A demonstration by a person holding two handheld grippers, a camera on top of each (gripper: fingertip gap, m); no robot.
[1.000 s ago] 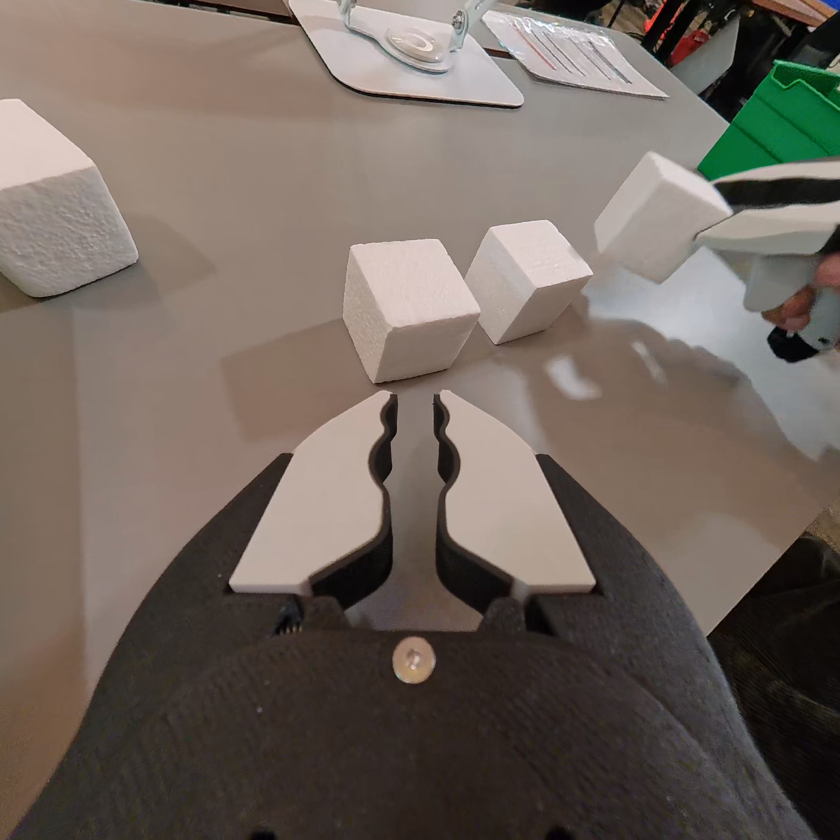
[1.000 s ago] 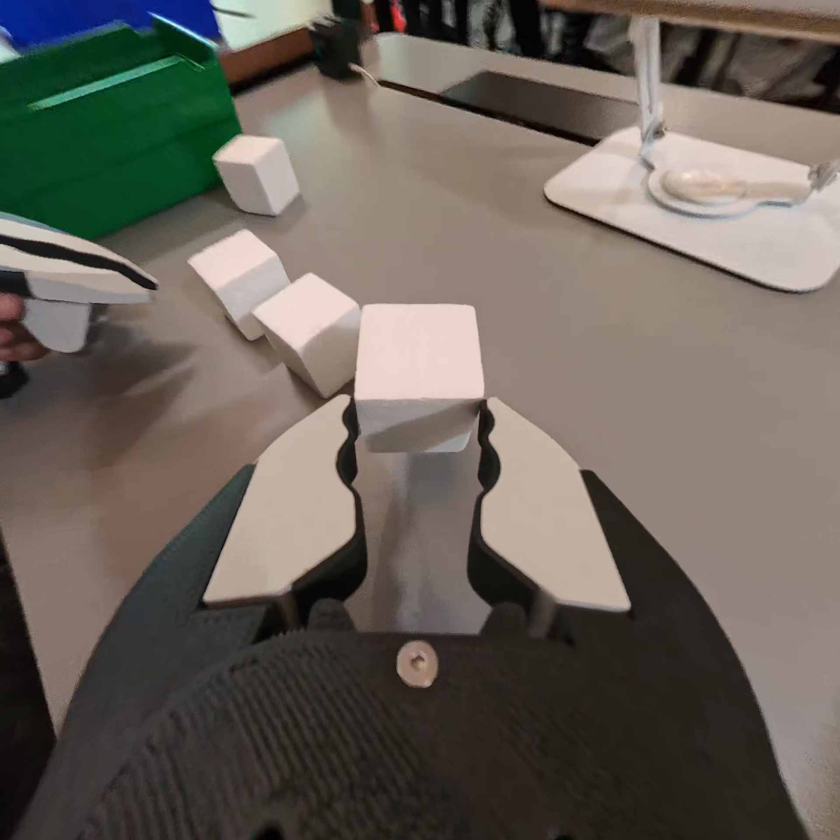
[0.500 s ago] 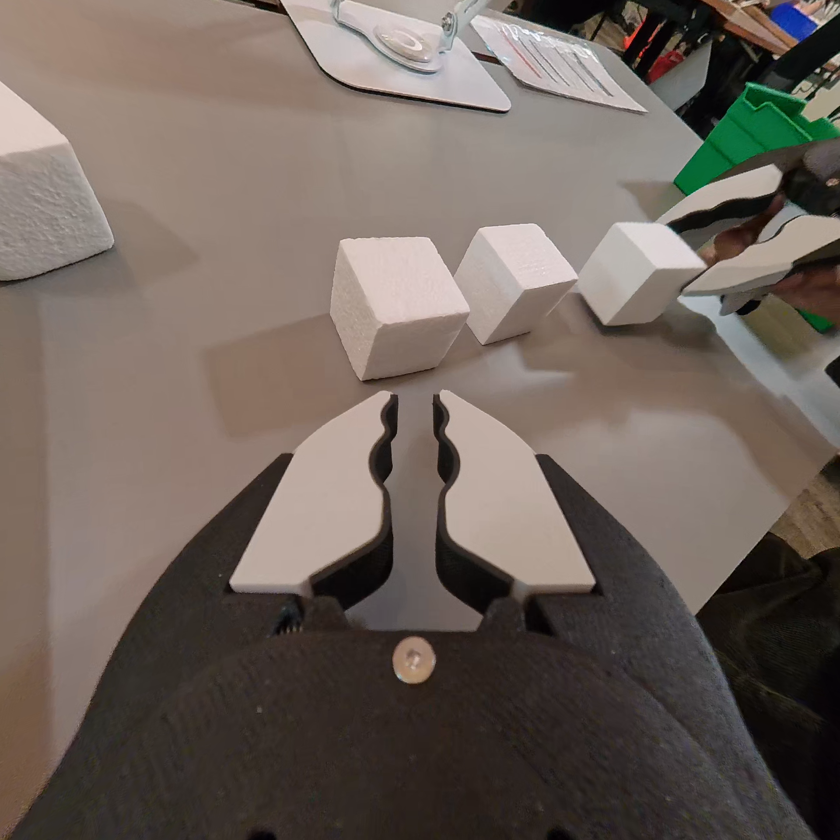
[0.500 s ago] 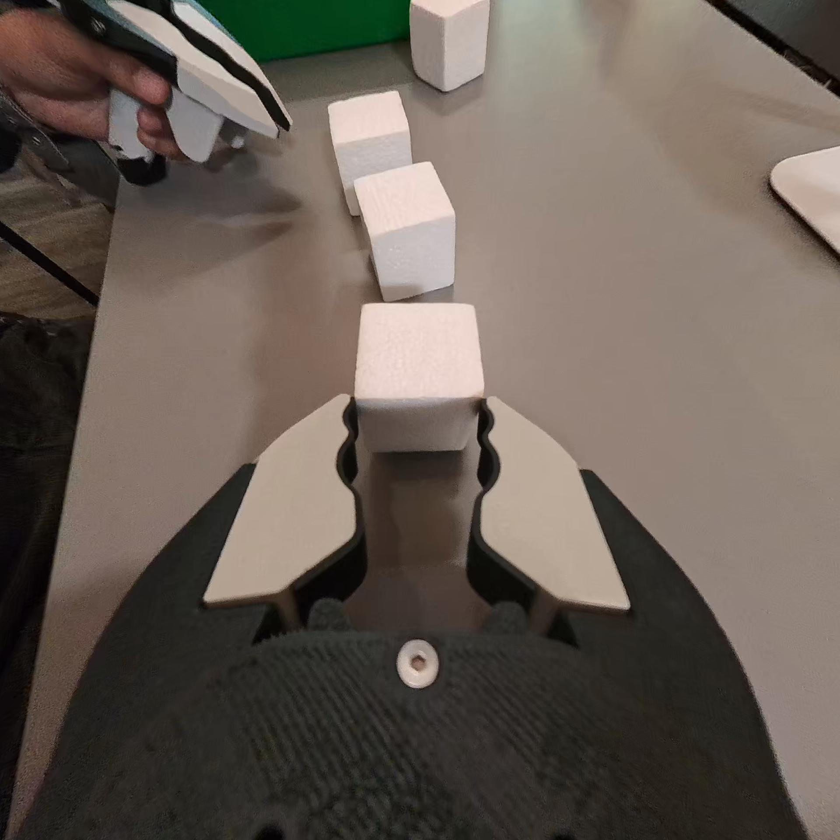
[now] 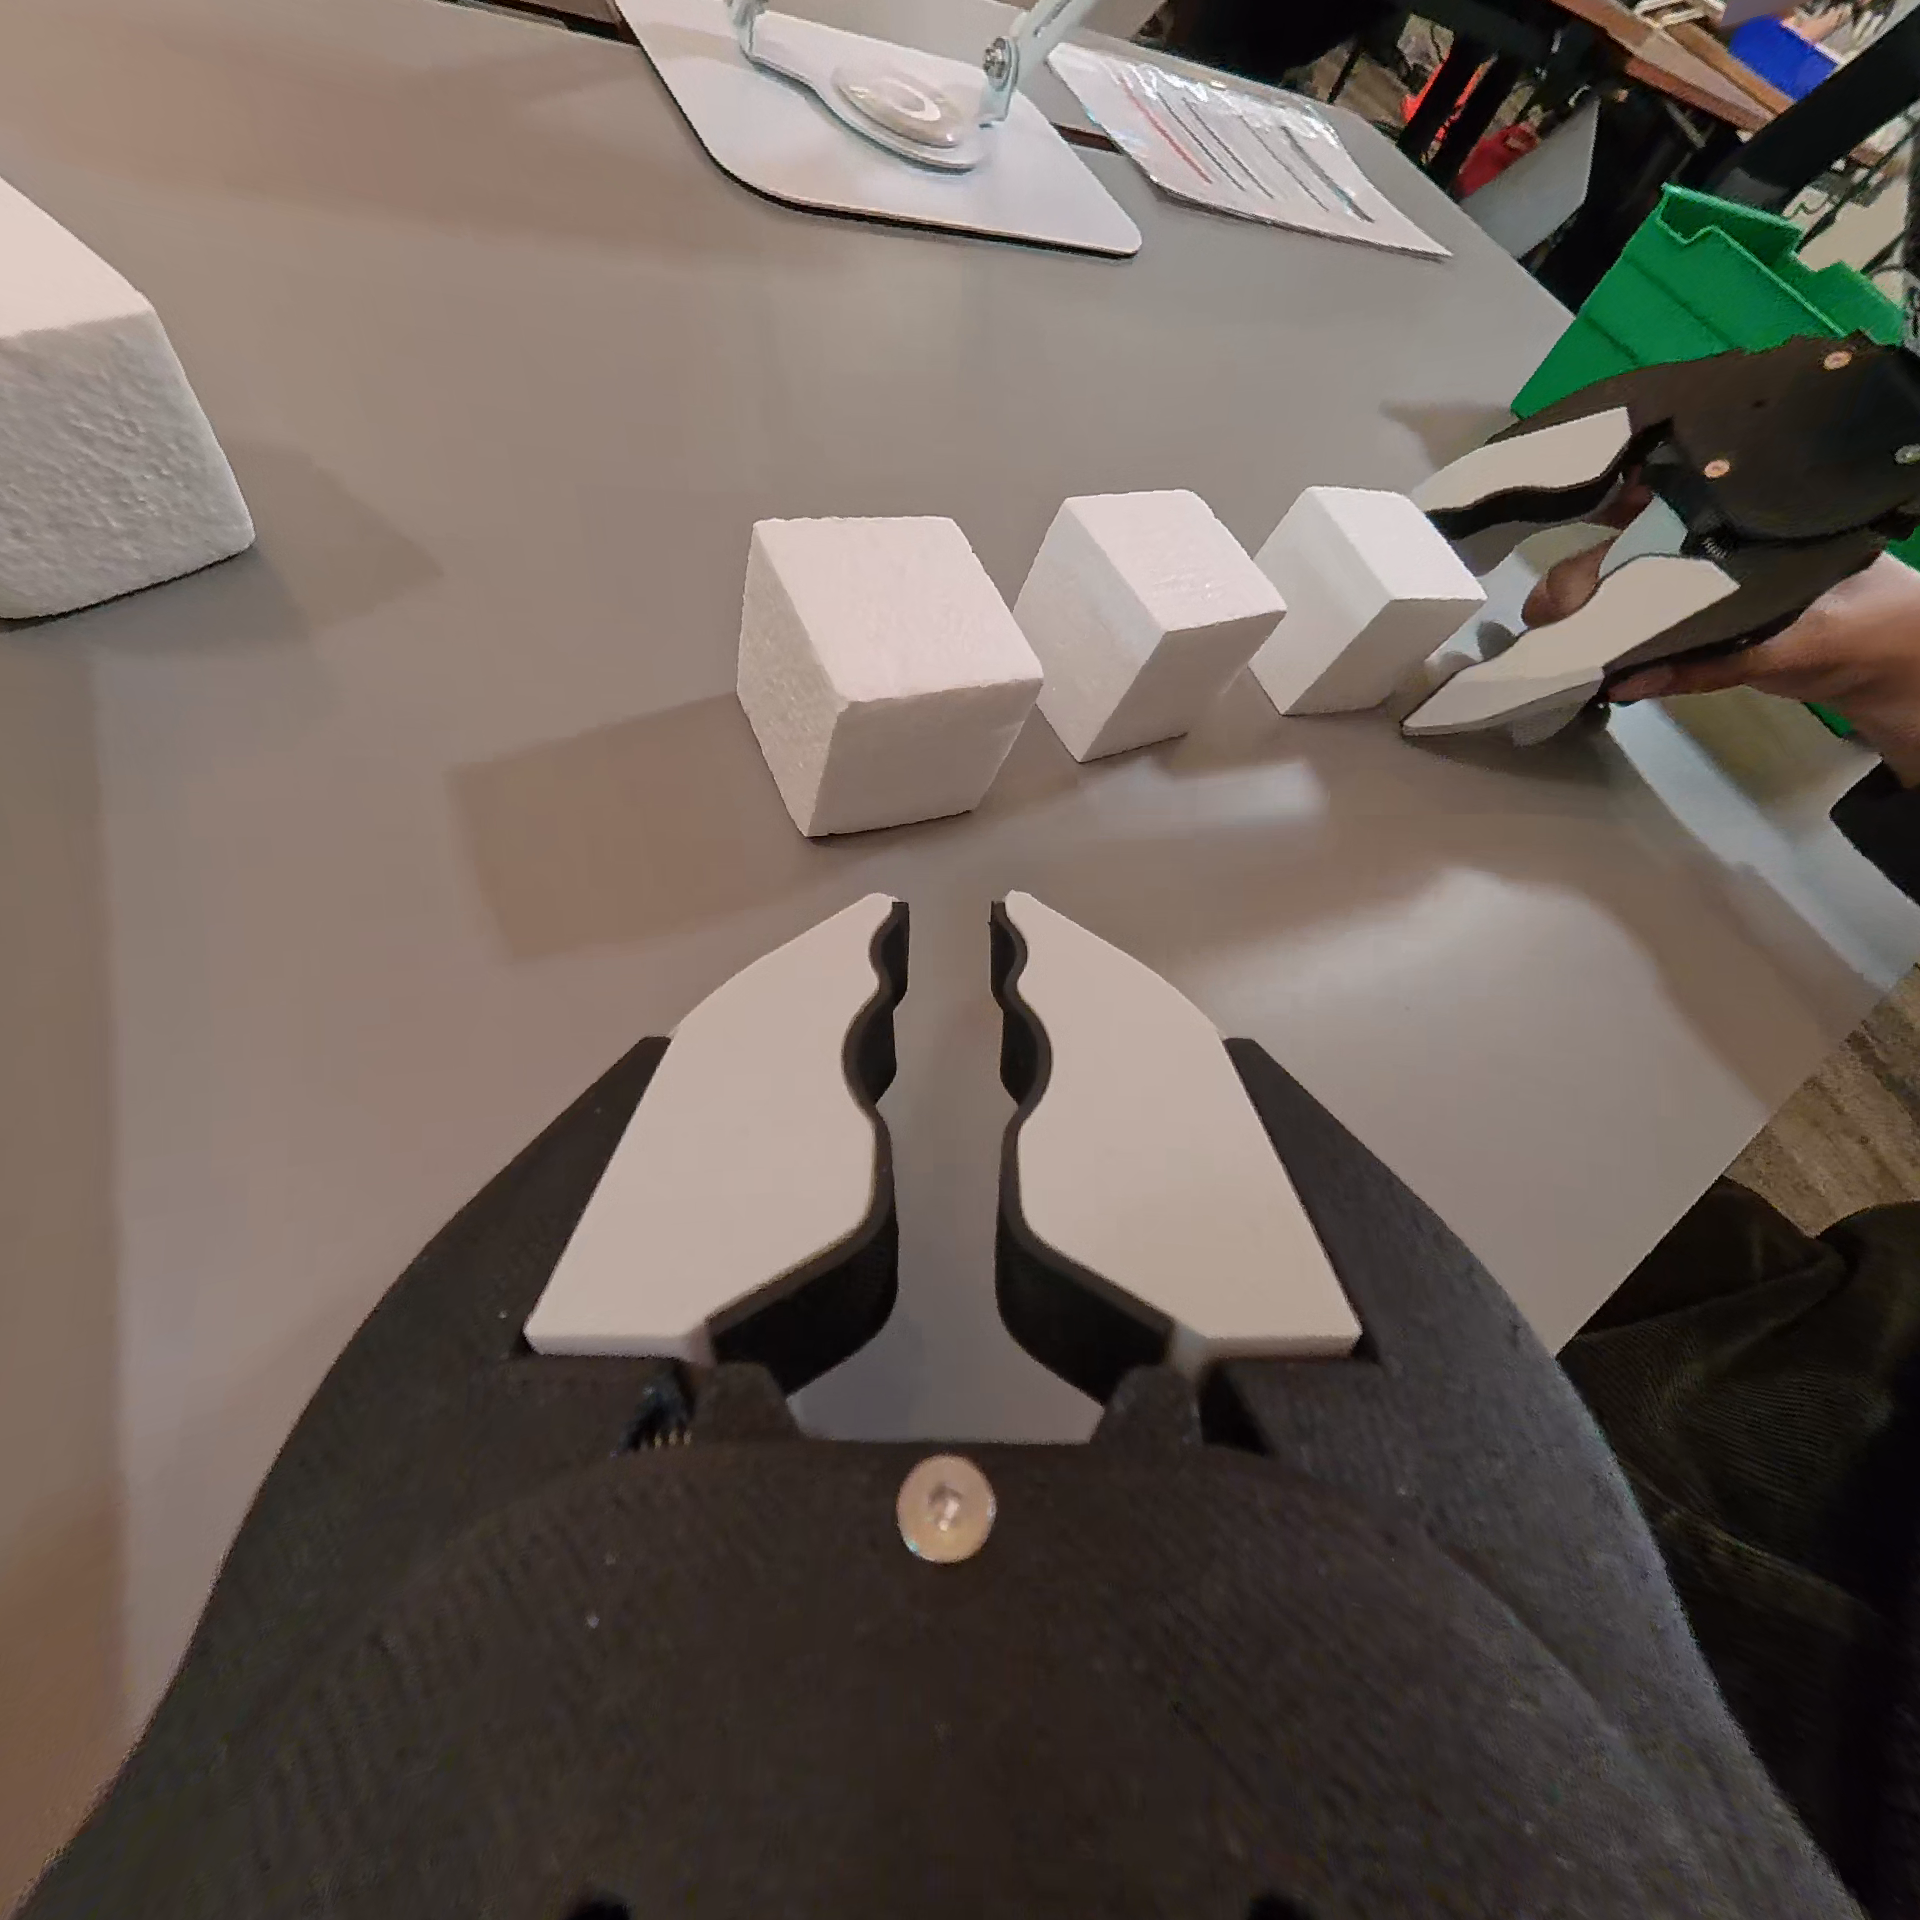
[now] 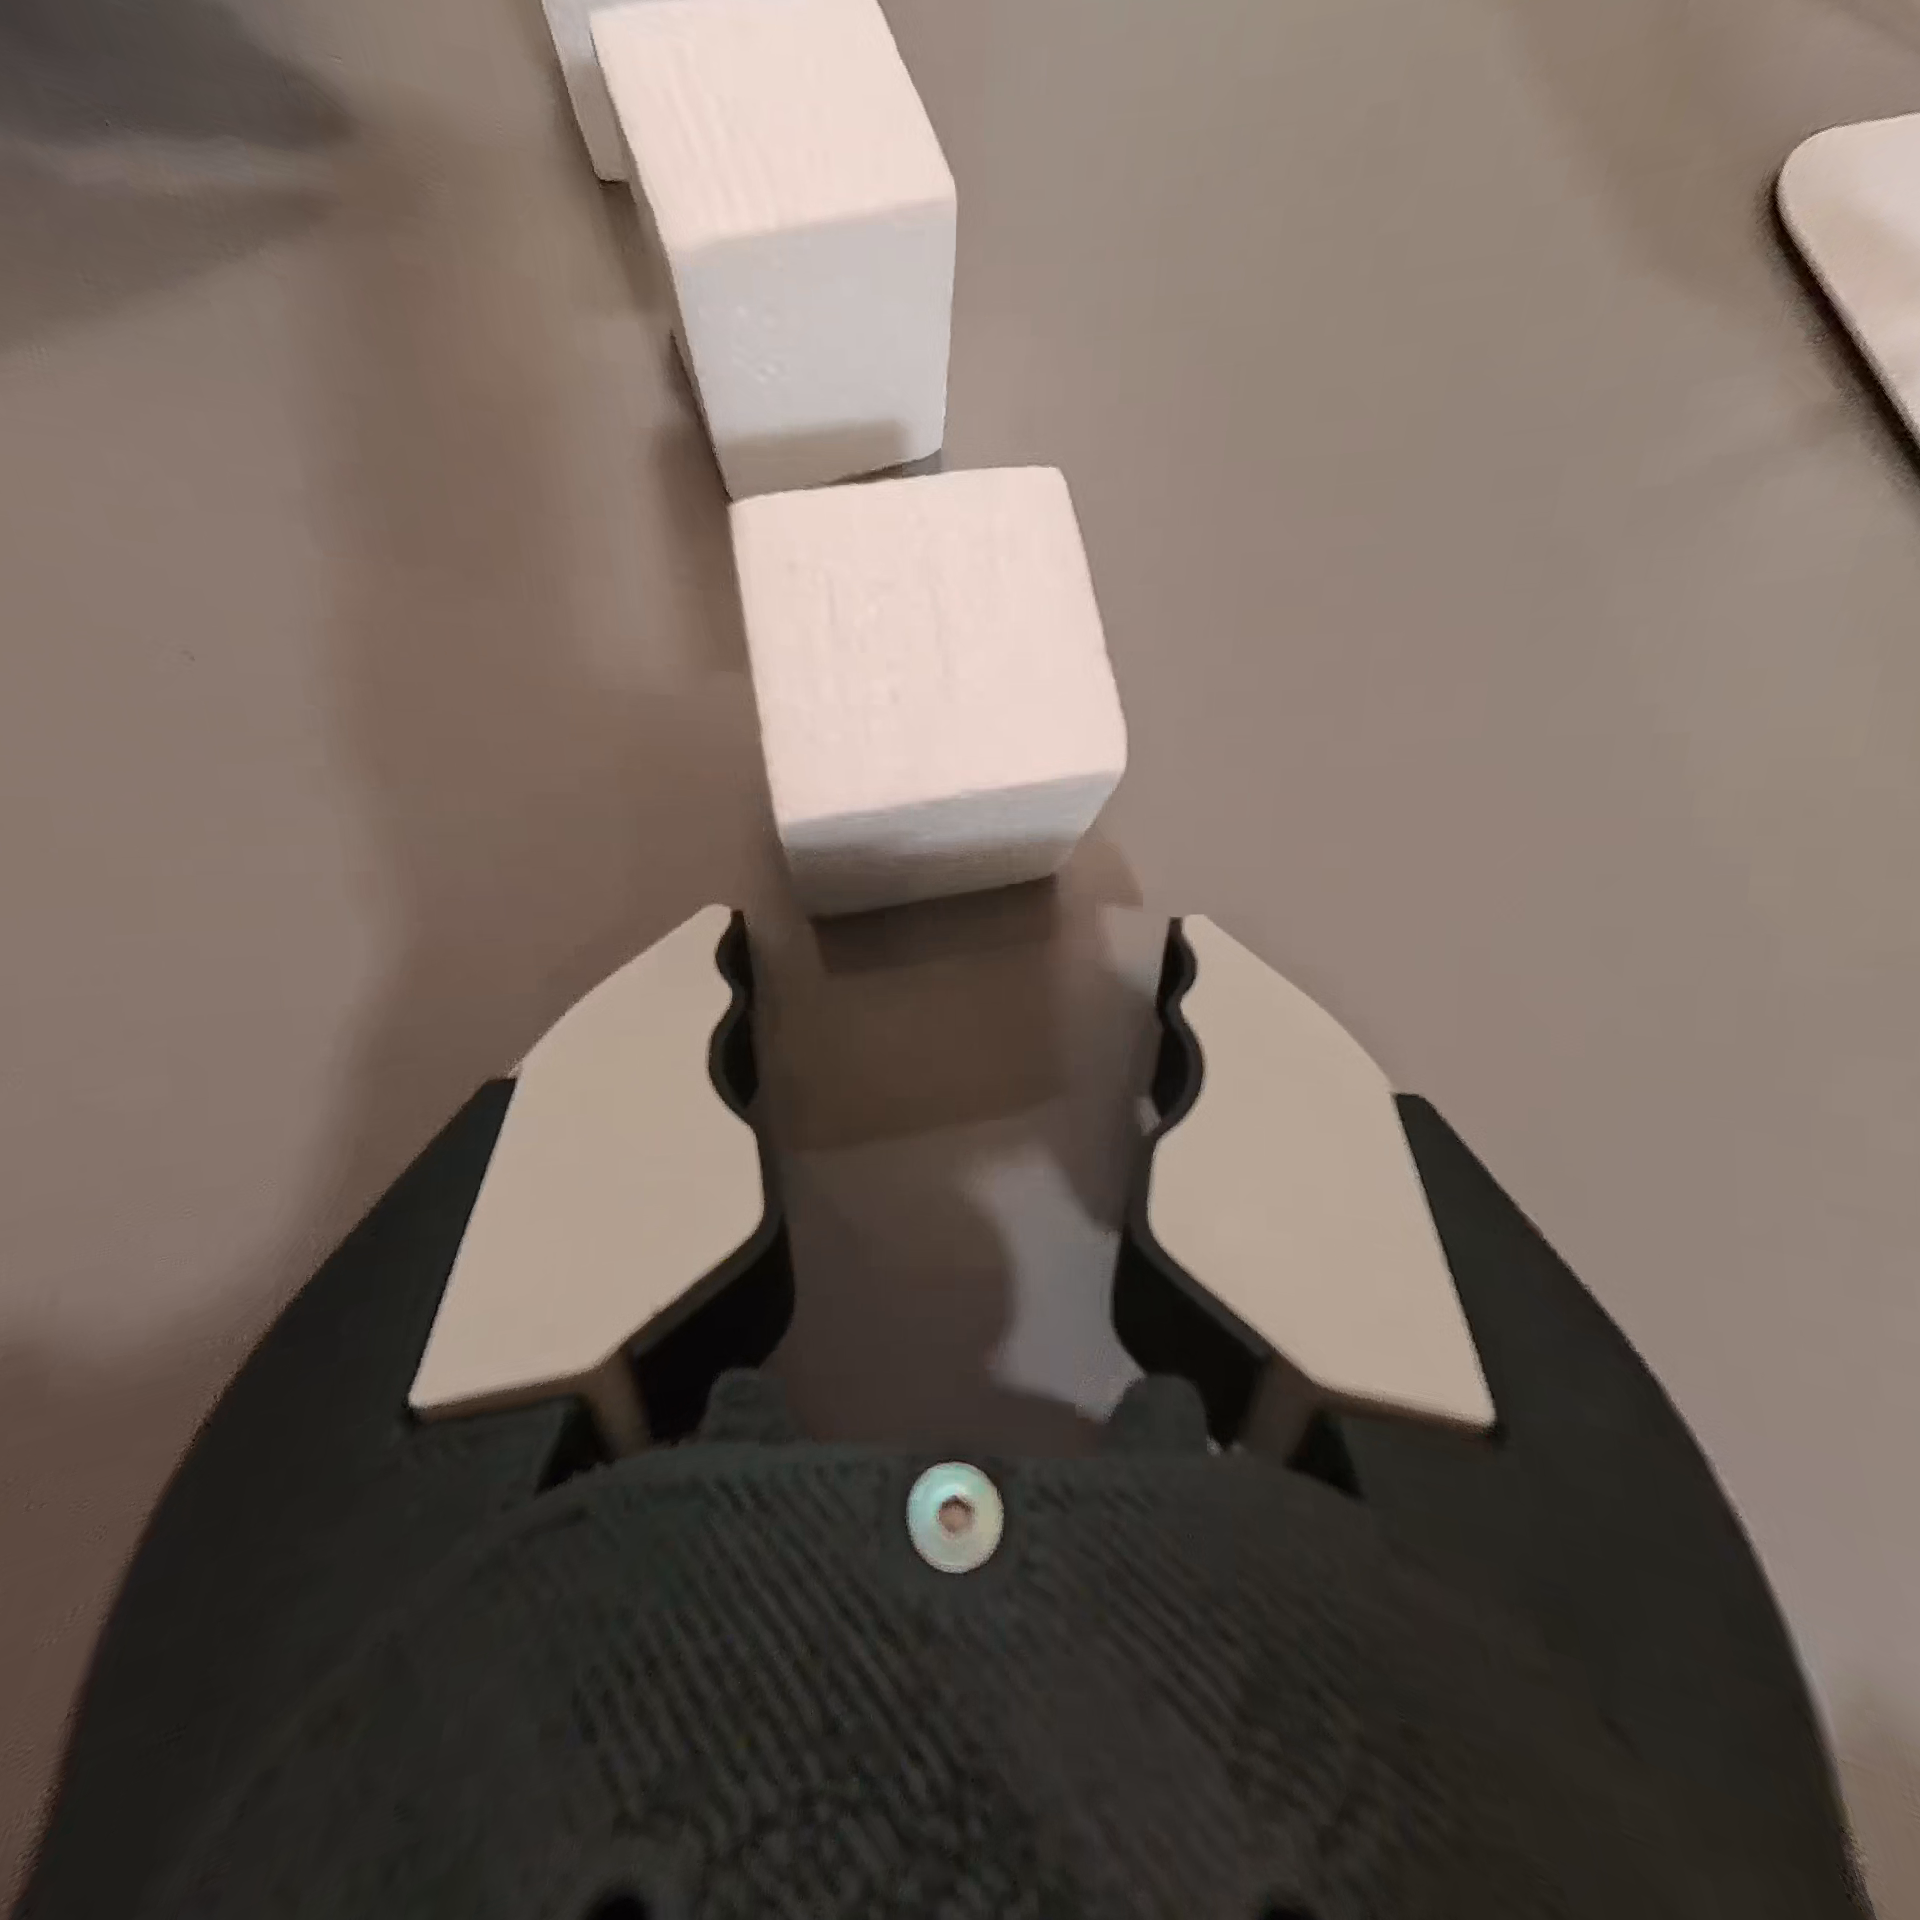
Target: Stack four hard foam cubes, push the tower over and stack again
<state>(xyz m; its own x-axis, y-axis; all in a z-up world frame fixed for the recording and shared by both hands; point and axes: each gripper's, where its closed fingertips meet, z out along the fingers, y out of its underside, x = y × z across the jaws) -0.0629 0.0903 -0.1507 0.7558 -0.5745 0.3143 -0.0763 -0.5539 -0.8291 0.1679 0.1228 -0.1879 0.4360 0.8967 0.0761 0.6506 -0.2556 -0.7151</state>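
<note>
Three white foam cubes stand in a row on the grey table [image 5: 520, 343]: a near cube [image 5: 883, 665], a middle cube [image 5: 1143, 613] and an end cube [image 5: 1361, 597]. My right gripper [image 5: 1421, 613] is open and empty, its fingertips just behind the end cube [image 6: 925, 686], not touching it. The middle cube [image 6: 800, 229] lies beyond it in the right wrist view. My left gripper [image 5: 948, 909] is empty with only a narrow gap between its jaws. It hovers just short of the near cube.
A larger white foam block [image 5: 94, 436] sits at the far left. A white stand base [image 5: 894, 135] and a clear plastic sheet [image 5: 1247, 145] lie at the back. A green bin [image 5: 1714, 301] stands beyond the table's right edge. A hand [image 5: 1818, 644] holds the right gripper. My left gripper is the nearer one to the larger white foam block [image 5: 94, 436]: about 15 cm, against 35 cm.
My right gripper brought its cube down to the table at the end of the row, opened and drew back a little. The left gripper has hardly moved.
</note>
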